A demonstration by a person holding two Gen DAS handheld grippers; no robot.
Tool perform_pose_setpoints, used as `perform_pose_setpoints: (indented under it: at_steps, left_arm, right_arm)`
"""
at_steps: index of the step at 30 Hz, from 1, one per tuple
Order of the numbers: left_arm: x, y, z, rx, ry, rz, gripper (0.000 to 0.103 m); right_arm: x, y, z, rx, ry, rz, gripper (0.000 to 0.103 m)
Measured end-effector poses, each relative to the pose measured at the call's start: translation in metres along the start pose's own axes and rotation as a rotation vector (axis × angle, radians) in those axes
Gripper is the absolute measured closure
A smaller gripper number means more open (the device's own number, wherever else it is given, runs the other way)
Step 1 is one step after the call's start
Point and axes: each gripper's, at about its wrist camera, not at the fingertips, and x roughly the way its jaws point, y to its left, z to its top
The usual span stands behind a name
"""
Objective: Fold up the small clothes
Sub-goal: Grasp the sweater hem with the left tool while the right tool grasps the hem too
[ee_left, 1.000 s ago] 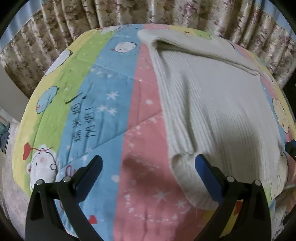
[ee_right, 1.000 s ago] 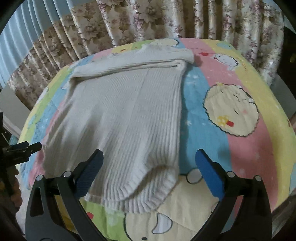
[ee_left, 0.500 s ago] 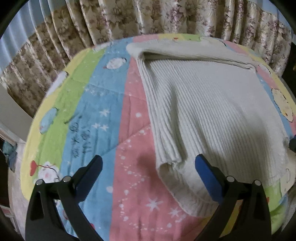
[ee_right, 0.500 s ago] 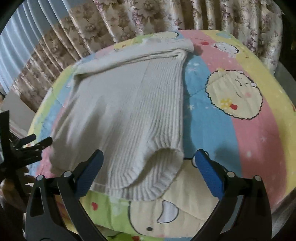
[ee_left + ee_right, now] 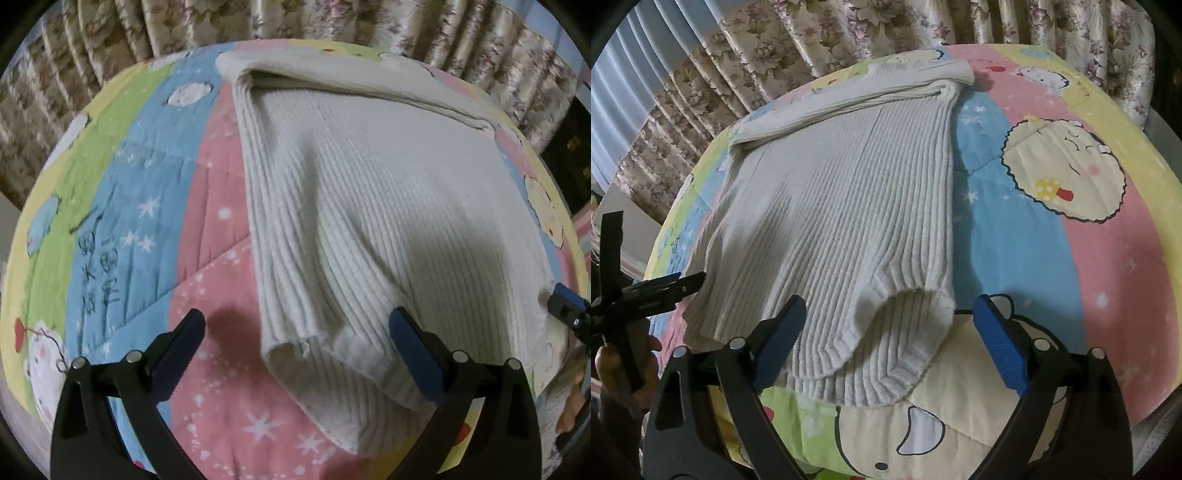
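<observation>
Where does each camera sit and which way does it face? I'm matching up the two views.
Left wrist: on the left gripper, looking down at the sweater's near left corner; open jaws straddle it.
Right wrist: on the right gripper, looking down at the near right corner, jaws closing around the hem untouched; a hand shows at left.
Shared: sweater, quilt, curtain; each sees the other gripper.
</observation>
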Motion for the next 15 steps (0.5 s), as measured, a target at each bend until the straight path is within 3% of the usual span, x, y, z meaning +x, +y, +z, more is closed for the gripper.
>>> perform_pose_setpoints:
  at_steps: [2, 4, 5, 7, 8, 10, 13, 15]
  left_arm:
    - [0.0, -0.002, -0.002, 0.021, -0.003, 0.004, 0.008]
    - [0.004, -0.004, -0.003, 0.044, 0.017, 0.002, 0.029]
    - [0.003, -0.005, -0.004, 0.051, 0.016, -0.009, 0.033]
    - [-0.001, -0.009, -0.005, 0.076, 0.007, -0.033, 0.057]
    - [-0.002, -0.014, -0.005, 0.101, 0.004, -0.033, 0.06]
    - [-0.004, -0.02, -0.005, 0.141, -0.013, -0.005, 0.077]
    - [-0.006, -0.017, -0.002, 0.149, -0.022, 0.0, 0.09]
    - [-0.006, -0.011, 0.001, 0.131, -0.019, -0.011, 0.091]
  right_arm:
    - [0.0, -0.001, -0.001, 0.002, 0.004, 0.009, 0.015]
    - [-0.001, 0.0, -0.002, 0.001, 0.009, 0.011, 0.019]
    - [-0.001, 0.0, -0.003, -0.001, 0.011, 0.012, 0.02]
    - [-0.001, 0.0, -0.005, -0.001, 0.012, 0.011, 0.022]
    - [-0.002, 0.0, -0.005, 0.001, 0.013, 0.012, 0.022]
    - [-0.002, 0.0, -0.007, 0.004, 0.013, 0.012, 0.022]
    - [-0.003, 0.0, -0.007, 0.012, 0.011, 0.012, 0.022]
    - [-0.003, 0.0, -0.007, 0.017, 0.016, 0.02, 0.022]
